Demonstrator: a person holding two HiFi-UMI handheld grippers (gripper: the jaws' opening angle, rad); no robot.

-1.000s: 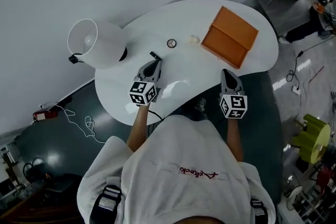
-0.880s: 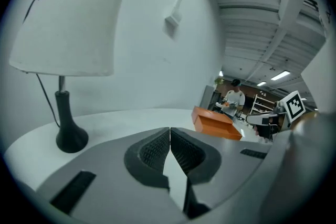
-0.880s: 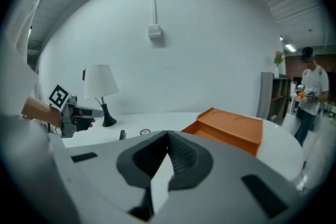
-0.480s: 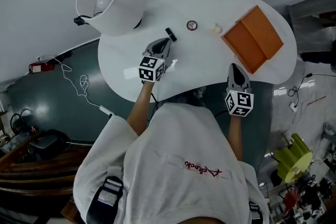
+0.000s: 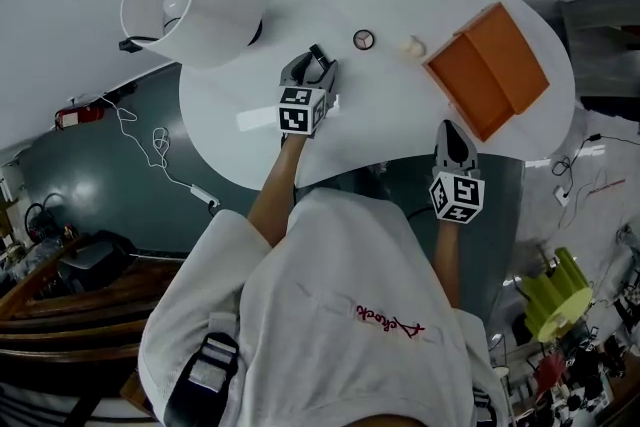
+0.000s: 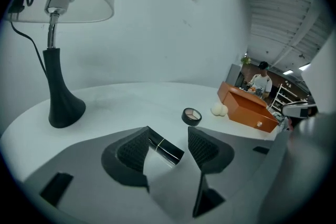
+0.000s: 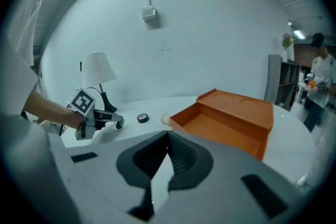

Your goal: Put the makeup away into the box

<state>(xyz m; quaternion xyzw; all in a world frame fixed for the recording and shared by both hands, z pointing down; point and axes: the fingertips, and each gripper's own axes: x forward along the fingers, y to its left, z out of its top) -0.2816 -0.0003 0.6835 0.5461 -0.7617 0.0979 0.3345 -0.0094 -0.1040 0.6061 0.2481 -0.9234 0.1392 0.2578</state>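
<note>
Left tongs (image 6: 169, 136) have dropped to the counter (image 5: 400, 115) and are opening wide around the black lipstick (image 6: 167, 148), which lies flat between the jaws, long axis slanted across the gap, ungripped; right tongs (image 7: 168, 136) closed, empty, nearer the orange box (image 7: 231, 123)

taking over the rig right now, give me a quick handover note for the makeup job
Left gripper: jaws opening, with the black lipstick lying on the table between them, not gripped.
Right gripper: jaws together, empty, near the table's front edge, short of the orange box.
Things: the box is open at the table's right, with nothing visible inside. The round compact and pale puff lie on the table just left of it.
Done: nothing is in the box yet.
Left: grip the lipstick and put it in the box, then the compact and puff.
</note>
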